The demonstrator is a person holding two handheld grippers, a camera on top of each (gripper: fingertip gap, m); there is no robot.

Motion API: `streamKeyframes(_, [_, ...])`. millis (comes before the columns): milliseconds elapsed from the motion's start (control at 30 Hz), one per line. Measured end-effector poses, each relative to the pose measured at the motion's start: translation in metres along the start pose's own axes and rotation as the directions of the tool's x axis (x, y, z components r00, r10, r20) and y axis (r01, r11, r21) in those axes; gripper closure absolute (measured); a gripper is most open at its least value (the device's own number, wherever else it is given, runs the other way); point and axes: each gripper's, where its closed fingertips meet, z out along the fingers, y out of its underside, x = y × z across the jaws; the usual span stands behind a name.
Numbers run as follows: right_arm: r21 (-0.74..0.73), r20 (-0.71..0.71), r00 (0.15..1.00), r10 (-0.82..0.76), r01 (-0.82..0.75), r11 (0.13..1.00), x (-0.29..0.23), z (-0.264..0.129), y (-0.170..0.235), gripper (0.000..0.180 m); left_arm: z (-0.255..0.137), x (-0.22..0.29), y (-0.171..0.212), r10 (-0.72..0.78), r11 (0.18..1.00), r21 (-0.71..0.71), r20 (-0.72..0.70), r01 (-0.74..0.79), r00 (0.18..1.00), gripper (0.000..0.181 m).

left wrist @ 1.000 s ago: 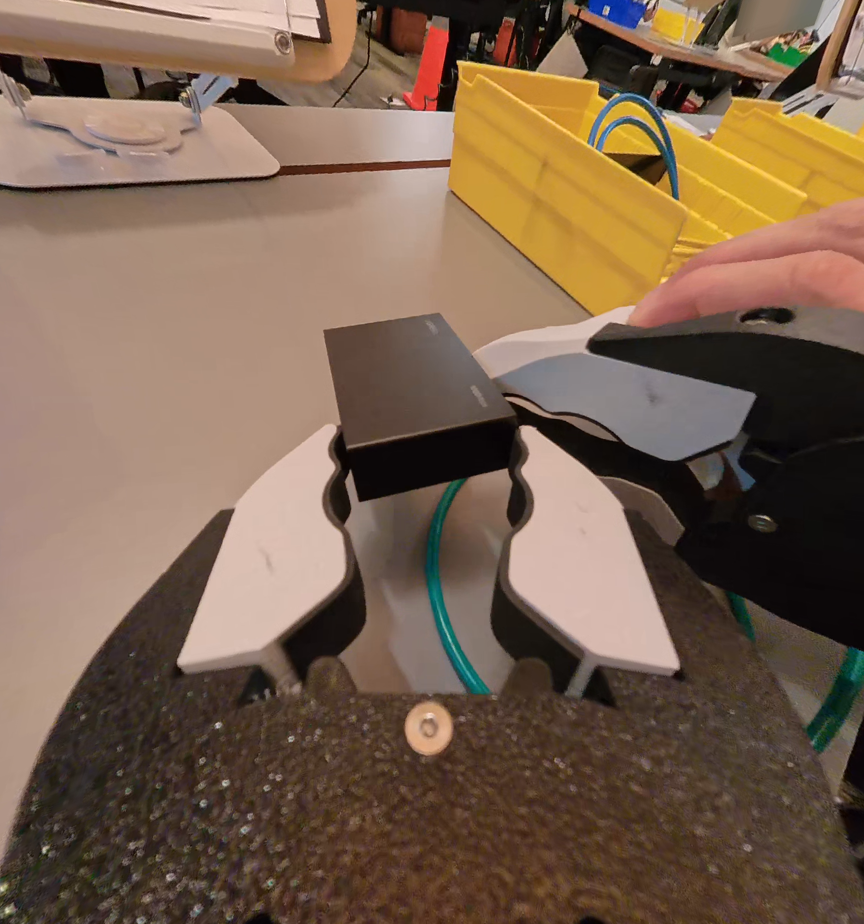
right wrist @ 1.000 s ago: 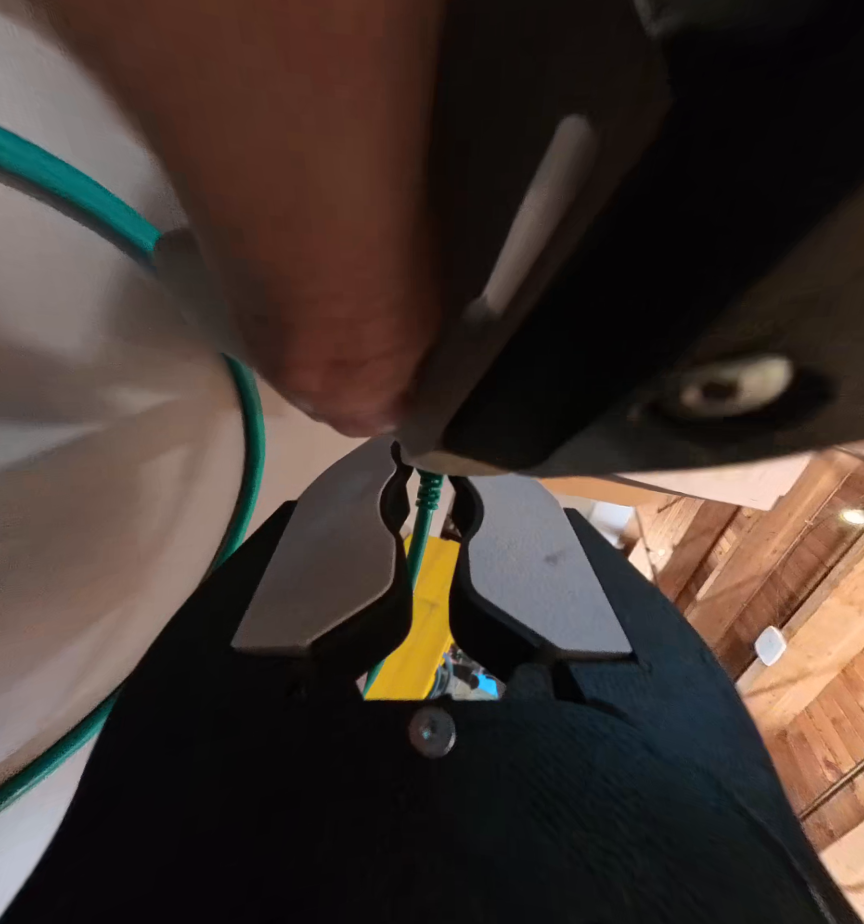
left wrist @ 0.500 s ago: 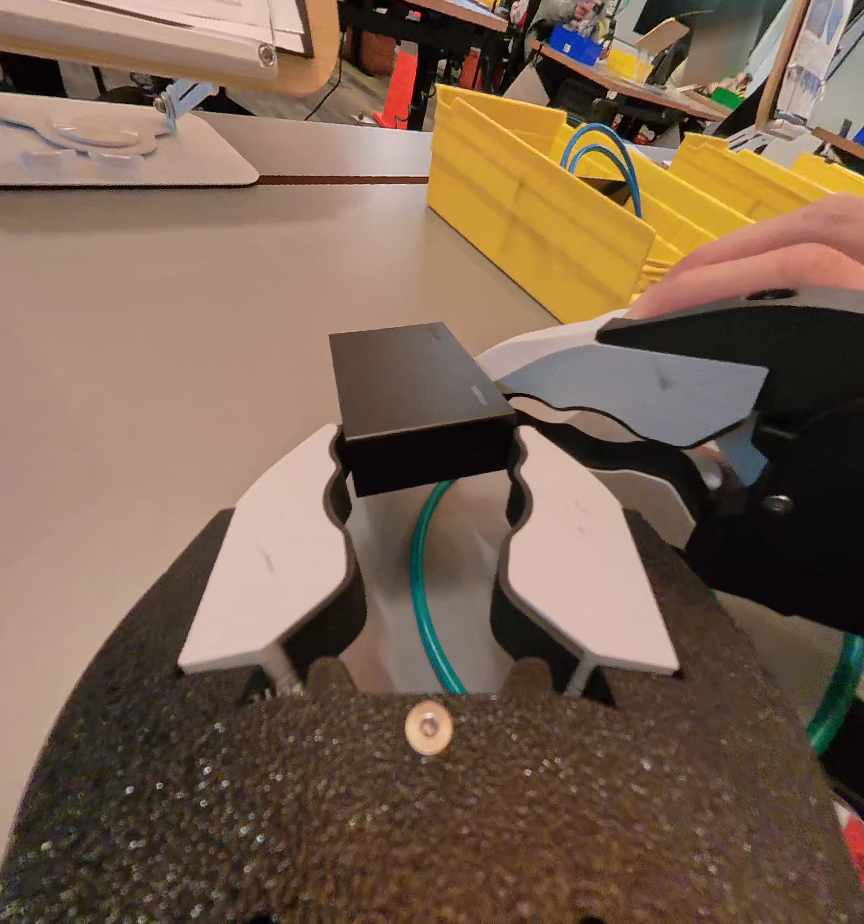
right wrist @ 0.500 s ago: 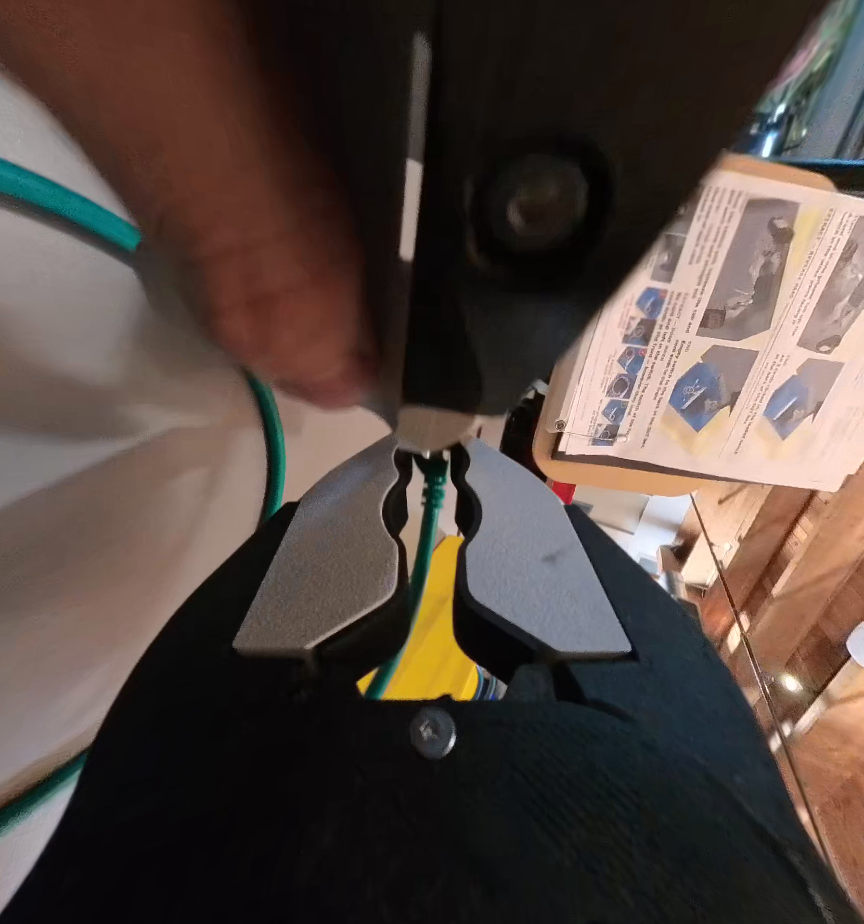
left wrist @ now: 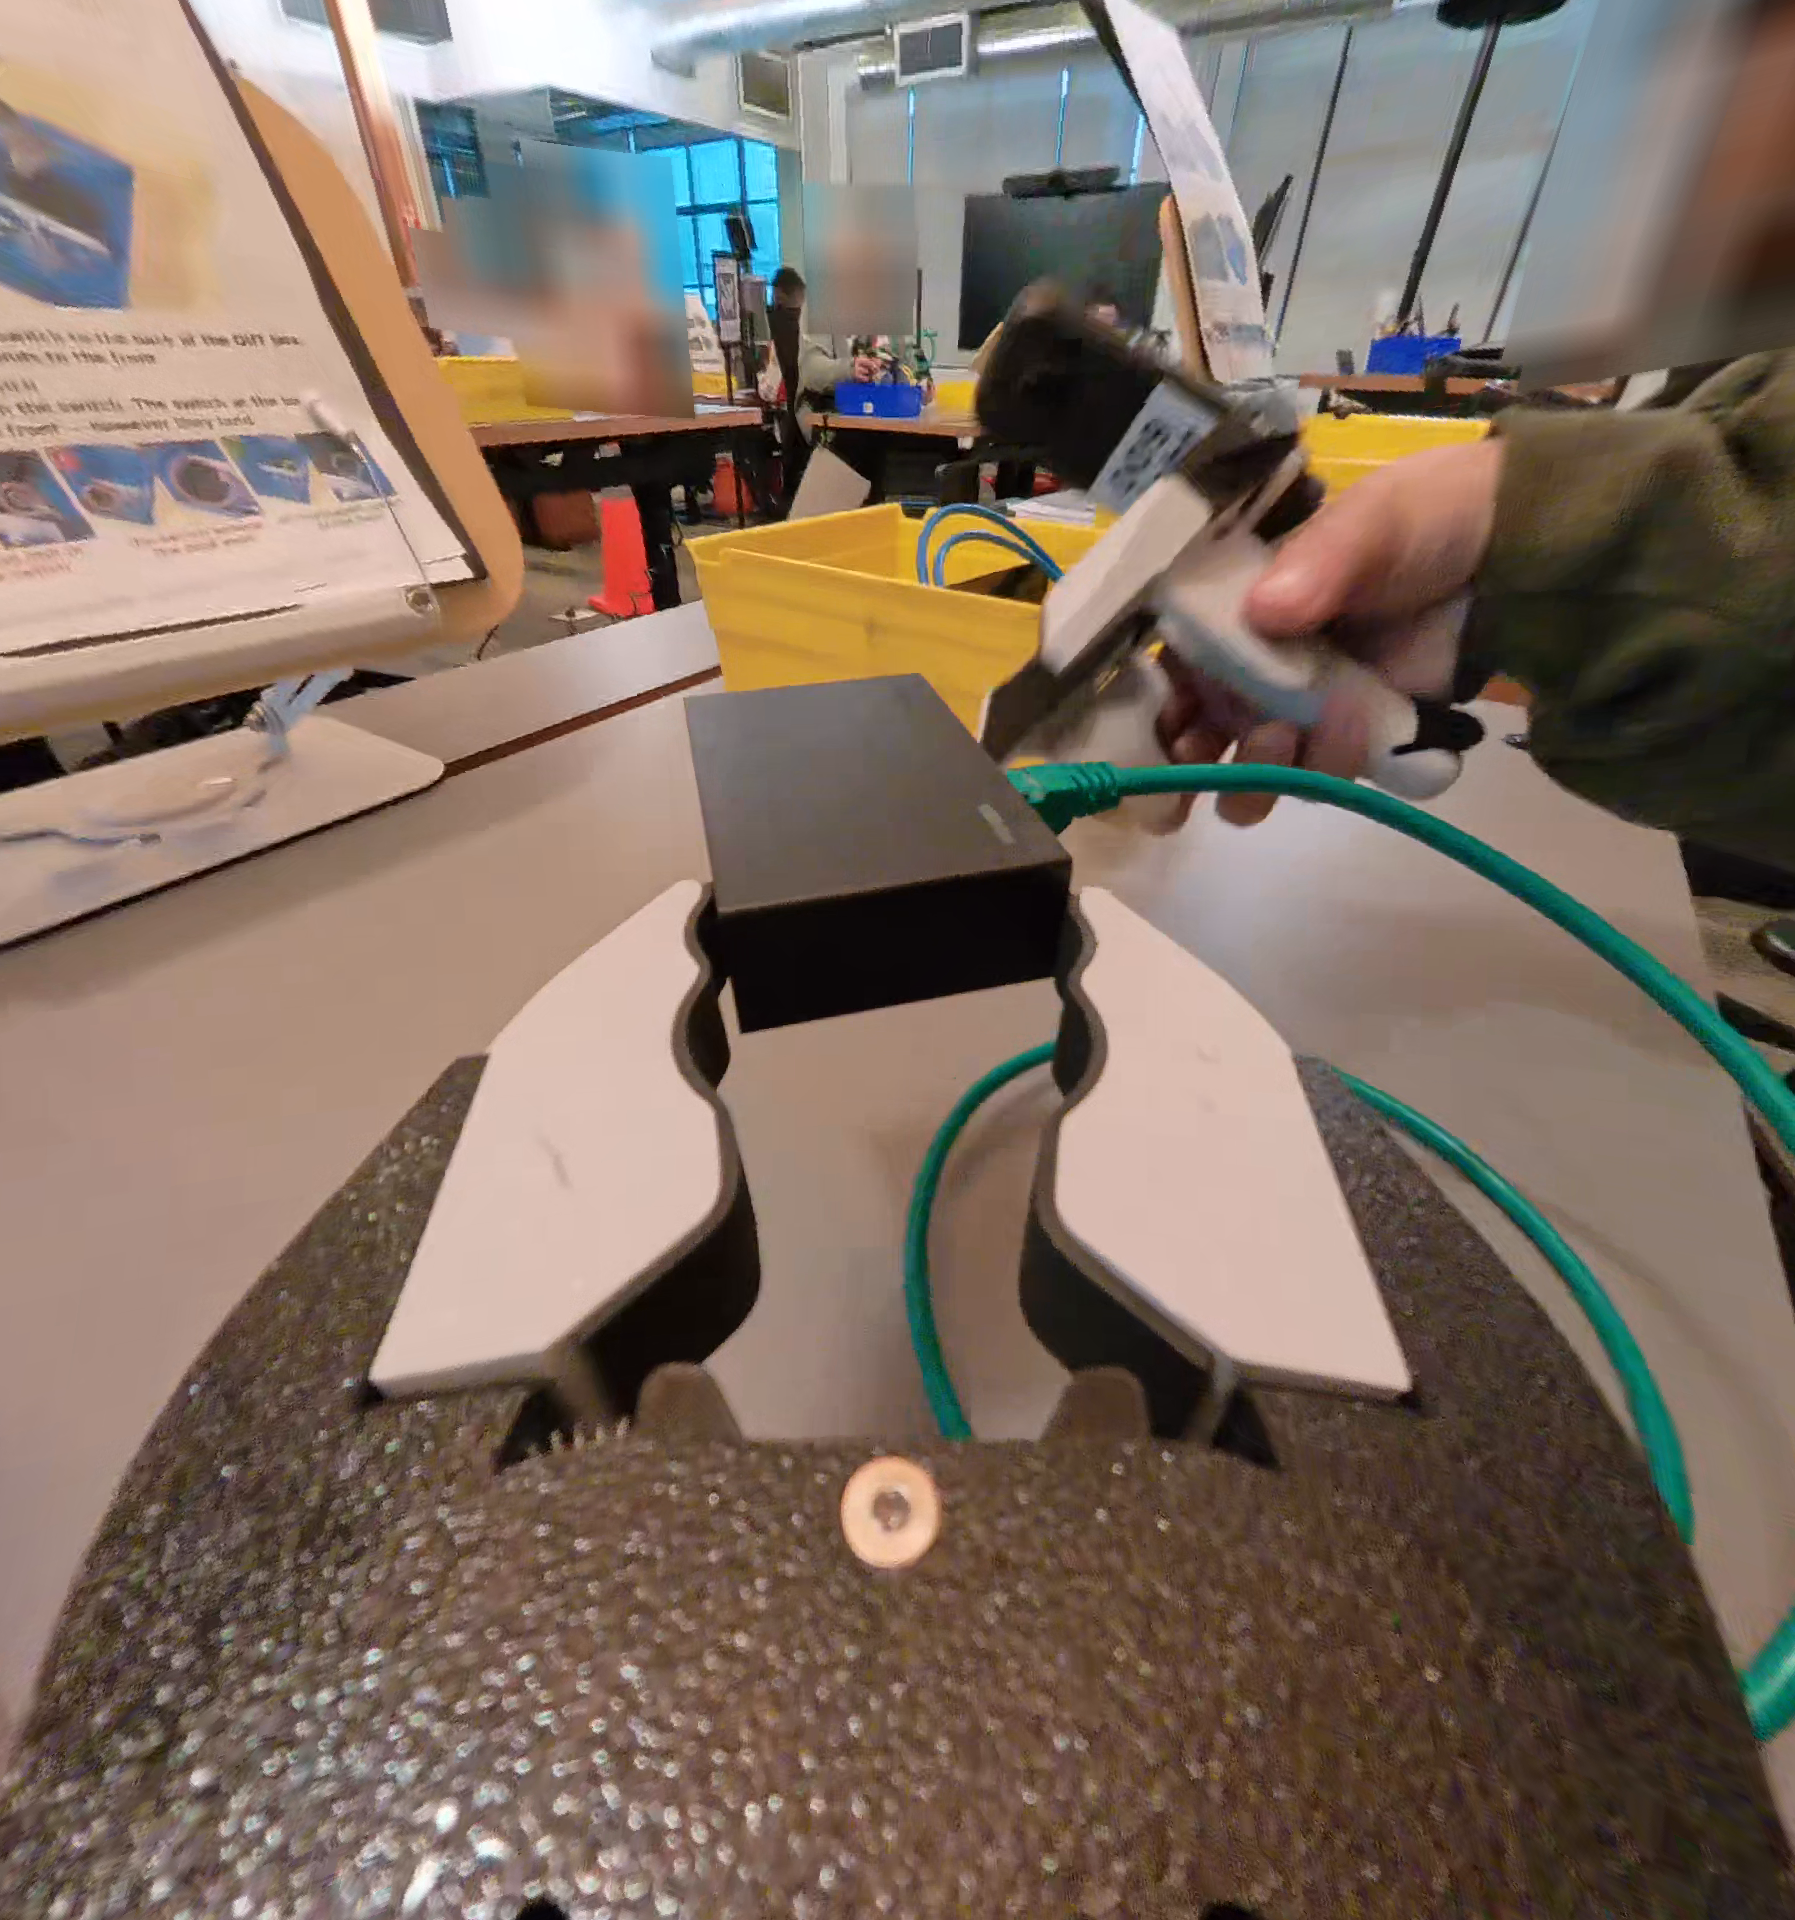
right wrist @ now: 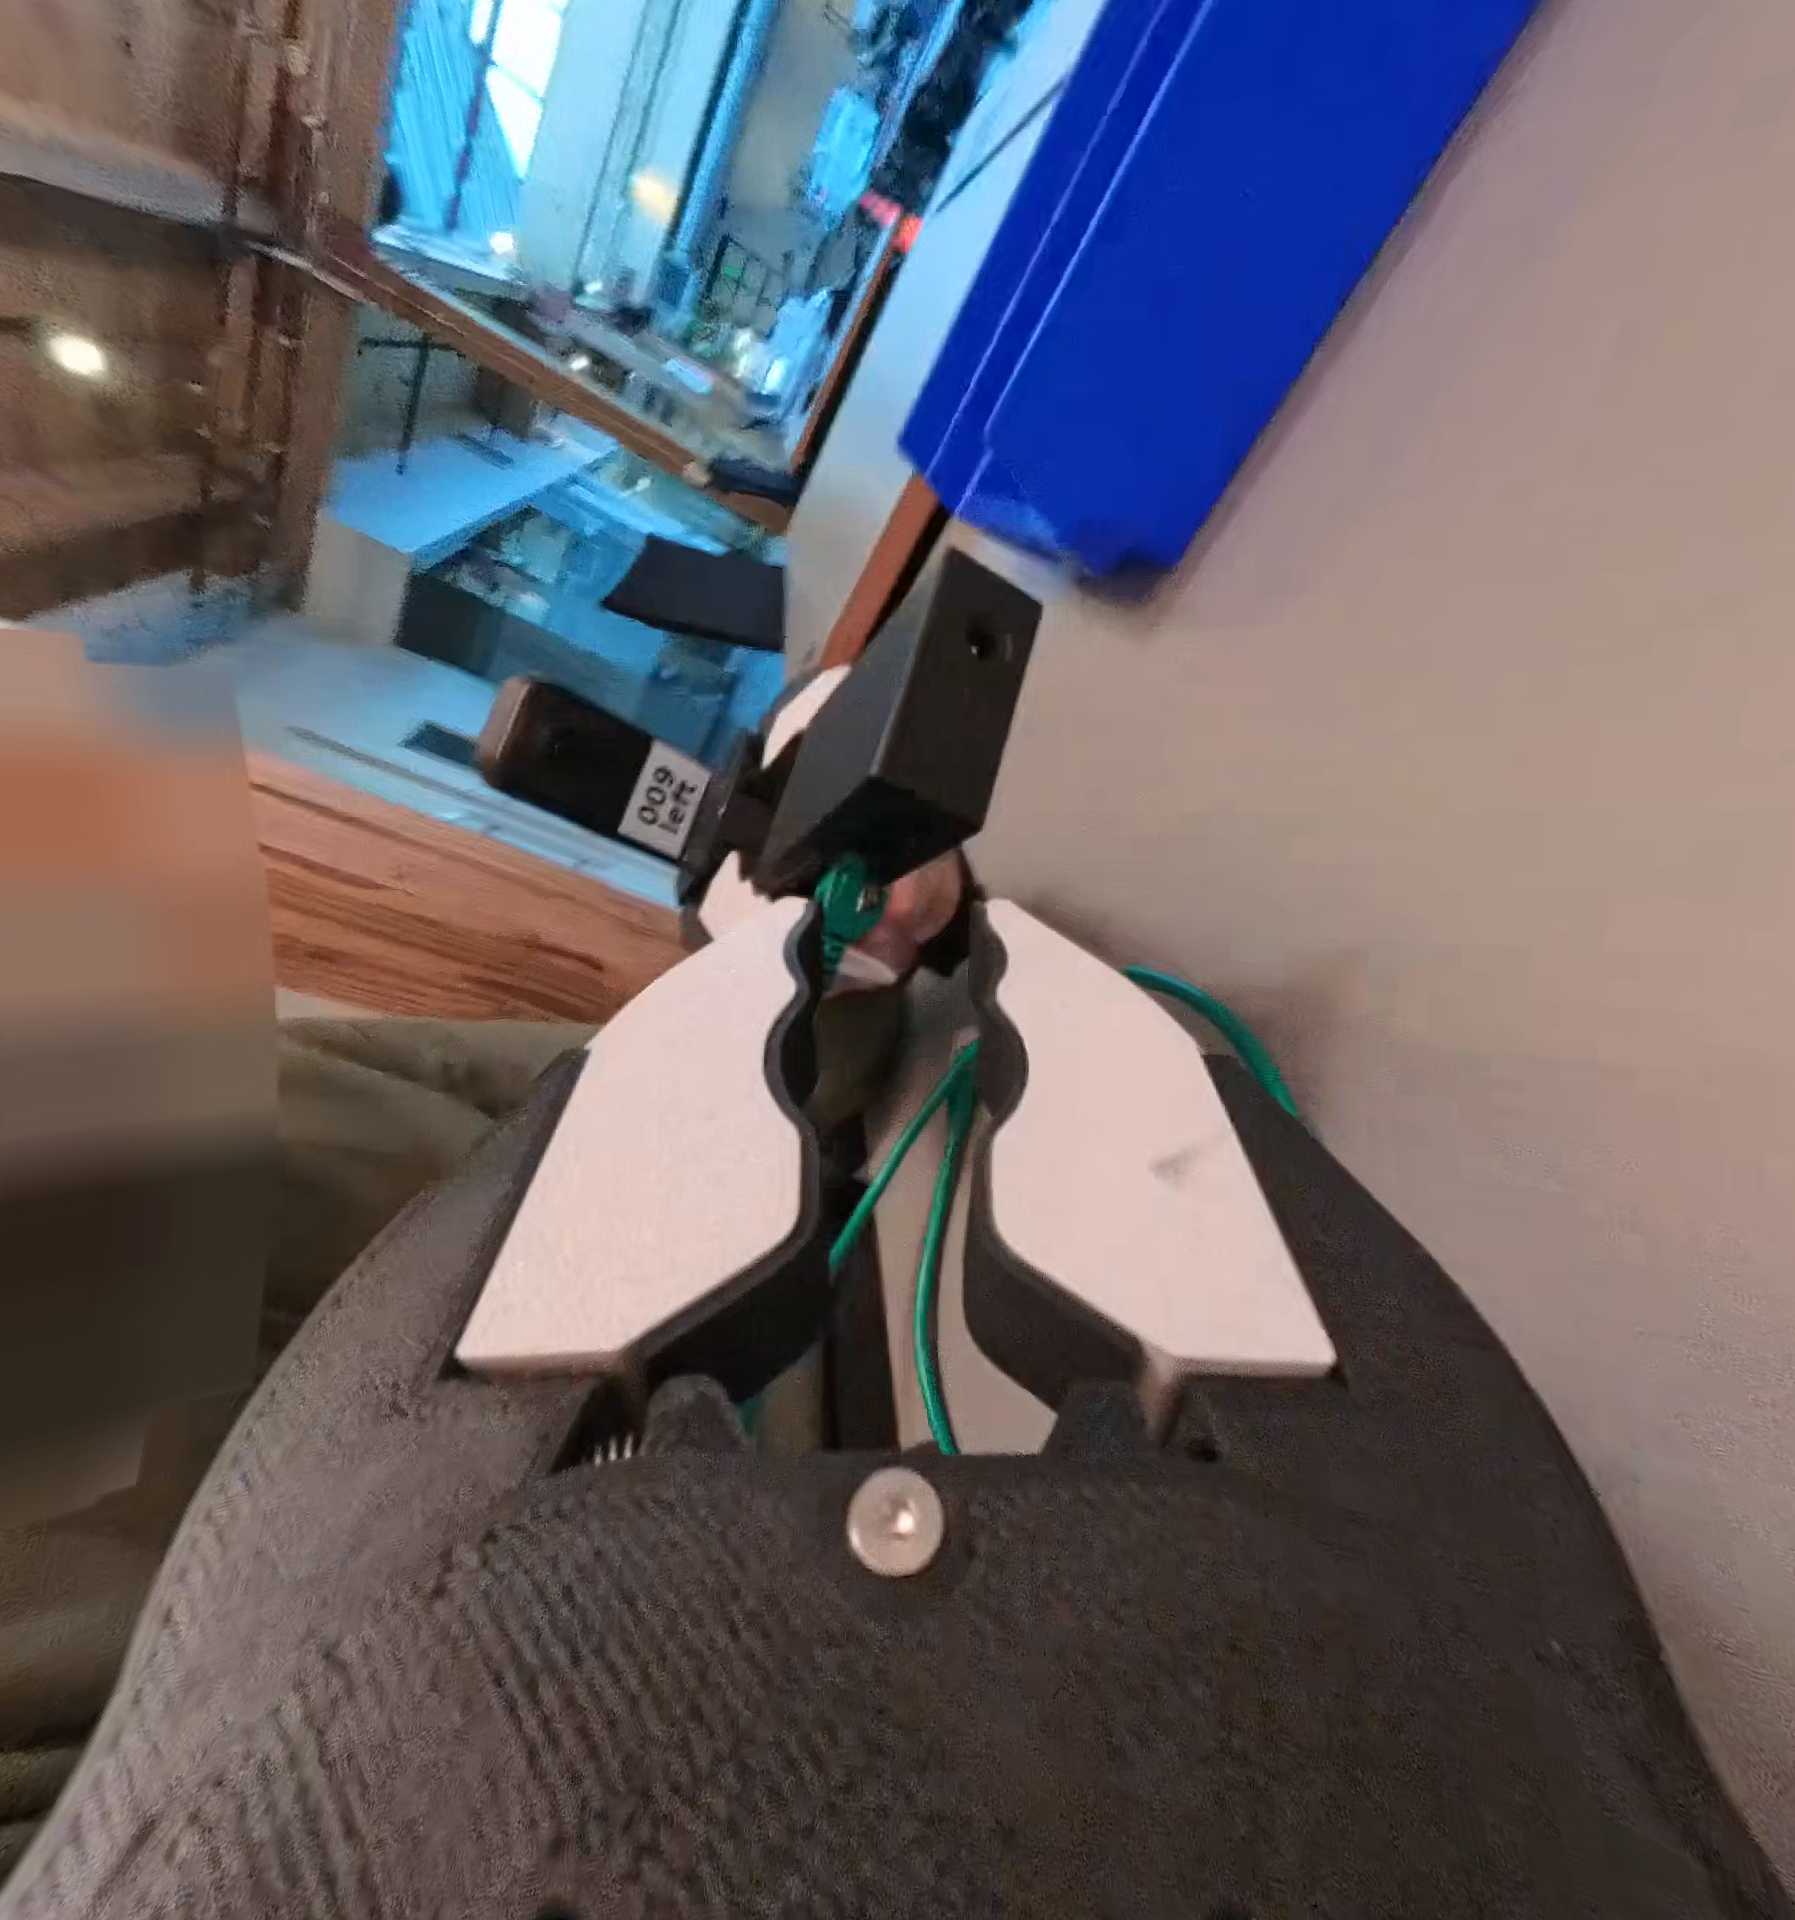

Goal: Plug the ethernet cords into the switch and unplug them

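Observation:
My left gripper (left wrist: pixel 888 935) is shut on the near end of the black switch (left wrist: pixel 851 810), which it holds just above the grey table (left wrist: pixel 249 1091). A green ethernet cord (left wrist: pixel 1495 873) has its plug (left wrist: pixel 1069 790) in the switch's right side; it then loops right and back under my fingers. My right gripper (left wrist: pixel 1012 717), held by a hand, hovers just above the plug. In the right wrist view my right gripper (right wrist: pixel 888 935) is open, with the switch (right wrist: pixel 903 727) and the green plug (right wrist: pixel 846 894) just beyond its fingertips.
A yellow bin (left wrist: pixel 851 613) with a blue cable (left wrist: pixel 976 540) stands behind the switch. A document stand (left wrist: pixel 145 364) on a metal base (left wrist: pixel 176 800) is at the far left. A blue bin (right wrist: pixel 1236 260) lies on the table beyond the switch in the right wrist view.
My right gripper has opened, let go of the green cord and drawn back from the switch, leaving the plug in it. My left gripper still grips the switch, and its view has tilted up.

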Motion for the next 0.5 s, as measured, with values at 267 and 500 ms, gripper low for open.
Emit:
streamKeyframes(267, [-0.057,0.237,0.961,0.142,-0.132,0.99,-0.01,0.024,0.013,0.157,0.001,0.001,0.005,0.042,0.999,0.013,-0.019,-0.041,0.999,0.12])
streamKeyframes(500, [-0.096,0.221,0.951,0.217,-0.2,0.975,0.0,0.032,0.016,0.163,0.001,-0.002,0.009,0.06,0.998,0.013,-0.004,-0.06,0.998,0.12])
